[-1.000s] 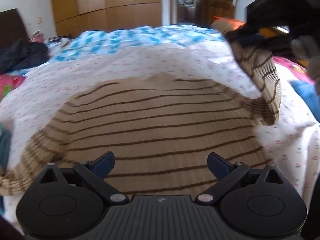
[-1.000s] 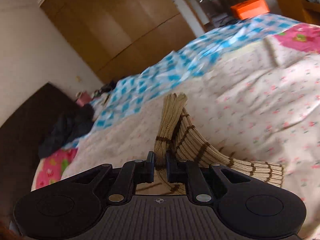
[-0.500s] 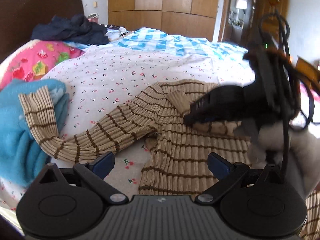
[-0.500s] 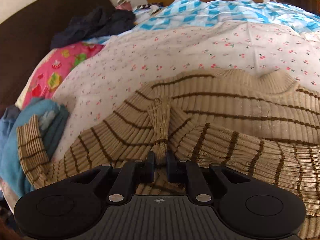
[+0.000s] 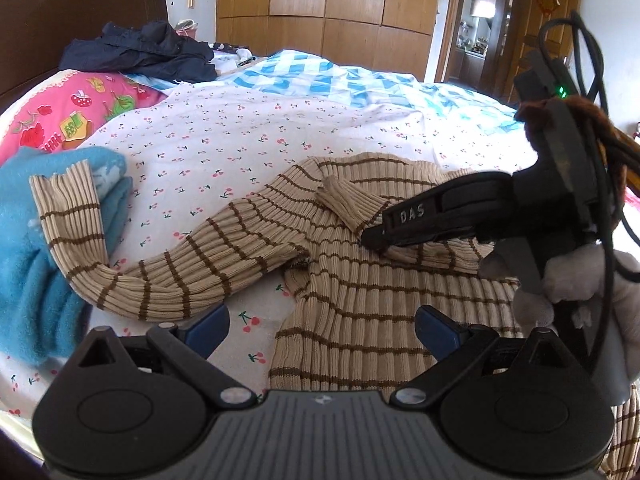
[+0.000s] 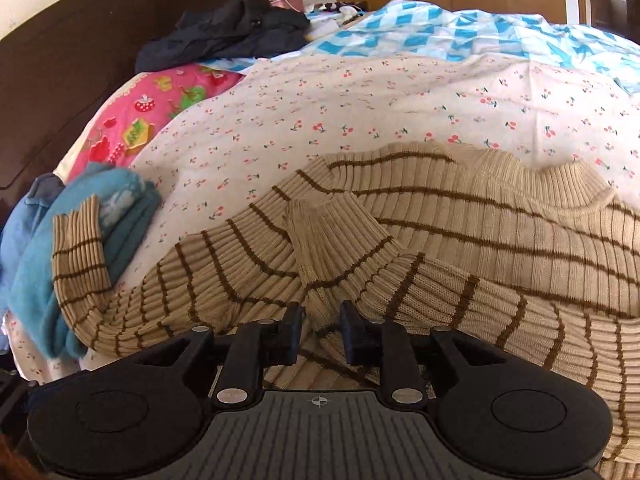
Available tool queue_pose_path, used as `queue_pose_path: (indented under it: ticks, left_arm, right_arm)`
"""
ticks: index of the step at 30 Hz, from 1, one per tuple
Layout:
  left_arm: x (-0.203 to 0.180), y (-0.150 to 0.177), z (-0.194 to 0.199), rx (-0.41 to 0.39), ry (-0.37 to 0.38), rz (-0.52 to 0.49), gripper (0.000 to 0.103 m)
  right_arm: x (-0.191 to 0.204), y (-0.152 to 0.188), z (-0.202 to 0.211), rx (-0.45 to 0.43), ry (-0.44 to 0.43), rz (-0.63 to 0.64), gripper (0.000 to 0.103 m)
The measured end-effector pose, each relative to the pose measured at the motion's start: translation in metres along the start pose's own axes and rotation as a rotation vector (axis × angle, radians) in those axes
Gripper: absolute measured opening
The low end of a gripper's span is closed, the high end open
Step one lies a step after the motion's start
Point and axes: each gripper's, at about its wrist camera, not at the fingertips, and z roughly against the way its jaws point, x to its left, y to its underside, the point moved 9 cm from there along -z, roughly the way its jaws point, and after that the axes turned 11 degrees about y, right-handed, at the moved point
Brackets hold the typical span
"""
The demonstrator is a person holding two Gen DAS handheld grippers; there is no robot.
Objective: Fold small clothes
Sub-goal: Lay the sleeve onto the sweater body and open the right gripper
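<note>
Sweater (image 6: 460, 240) sleeve cuff btwn just-opening right tongs (image 6: 320, 330), flat on bed.

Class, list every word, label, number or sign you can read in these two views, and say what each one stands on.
"DAS": pale raised letters on the side of the right gripper, seen in the left wrist view.
Red ornament on the wooden door: too small to read.
Nothing else legible.
</note>
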Motion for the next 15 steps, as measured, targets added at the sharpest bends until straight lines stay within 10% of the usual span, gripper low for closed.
queue_pose_path:
  ticks: [7, 10, 15]
  left_arm:
    - [0.004, 0.0, -0.002, 0.0, -0.012, 0.013, 0.103]
    - [0.009, -0.001, -0.002, -0.002, -0.016, 0.039, 0.103]
    - [0.011, -0.002, 0.0, -0.013, -0.007, 0.059, 0.103]
  right_arm:
    - [0.022, -0.018, -0.029, -0.002, 0.075, 0.149, 0.034]
    - [0.029, -0.016, -0.029, 0.009, 0.069, 0.192, 0.01]
    - [0.044, 0.0, -0.004, 0.003, -0.042, 0.3, 0.01]
